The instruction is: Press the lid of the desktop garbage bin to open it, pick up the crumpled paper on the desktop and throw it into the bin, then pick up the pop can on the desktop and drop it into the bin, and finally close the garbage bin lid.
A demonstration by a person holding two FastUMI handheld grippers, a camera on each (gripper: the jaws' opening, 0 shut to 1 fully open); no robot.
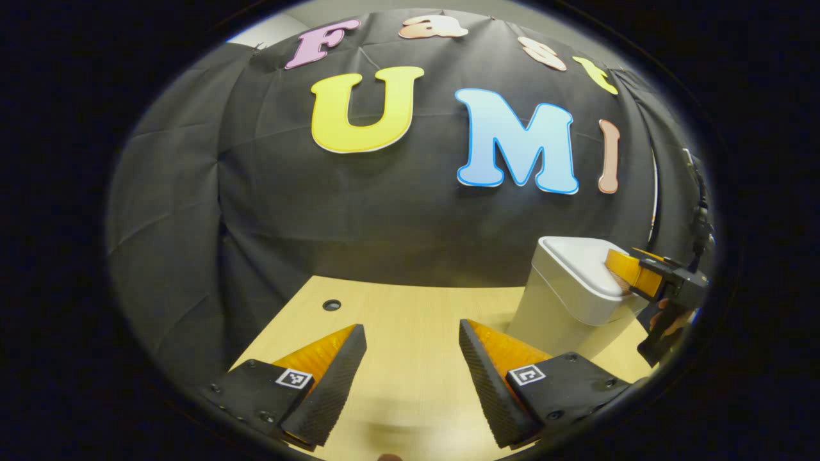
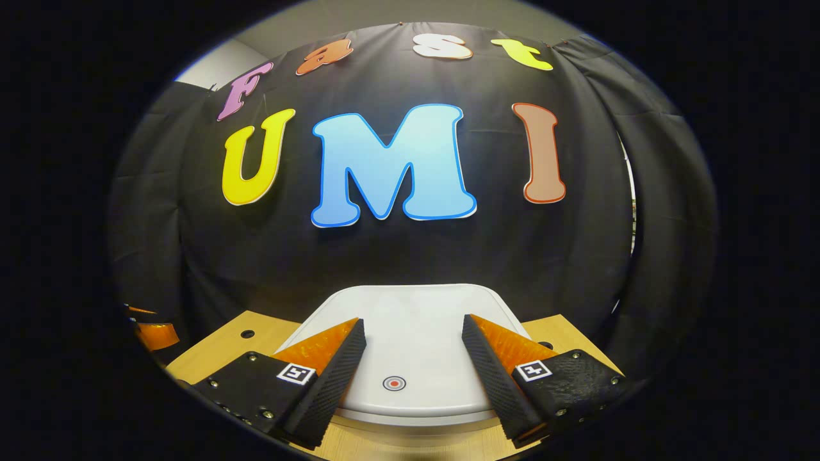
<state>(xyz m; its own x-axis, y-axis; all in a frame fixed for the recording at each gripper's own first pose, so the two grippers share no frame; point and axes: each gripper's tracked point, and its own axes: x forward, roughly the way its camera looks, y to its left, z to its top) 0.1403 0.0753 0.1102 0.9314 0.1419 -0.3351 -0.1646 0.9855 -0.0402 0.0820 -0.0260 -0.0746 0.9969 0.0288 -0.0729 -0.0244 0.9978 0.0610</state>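
Garbage bin (image 2: 410,358), white with a closed lid, sits directly under the right gripper (image 2: 413,378) in the right gripper view. A small round red-and-white button mark (image 2: 394,383) lies on the lid near its front edge, between the 2 spread fingers. The fingers hover over the lid with the jaws apart and nothing between them; whether they touch the lid cannot be told. Light wooden desktop (image 2: 211,358) shows past the bin's left and right sides, with a small dark hole on each side. Beyond, the black cloth wall closes off the back.

In the left gripper view, the left gripper (image 1: 413,378) hangs low over bare desktop (image 1: 410,320), its 2 fingers spread wide and holding nothing. Open wood runs ahead of it to the back edge, where a dark round hole (image 1: 331,305) sits at the left. To the right and farther off stands the bin (image 1: 564,301), well apart from the left gripper. The right gripper (image 1: 631,269) reaches over the bin's lid from the right, held by a hand (image 1: 669,317) at the far right edge.
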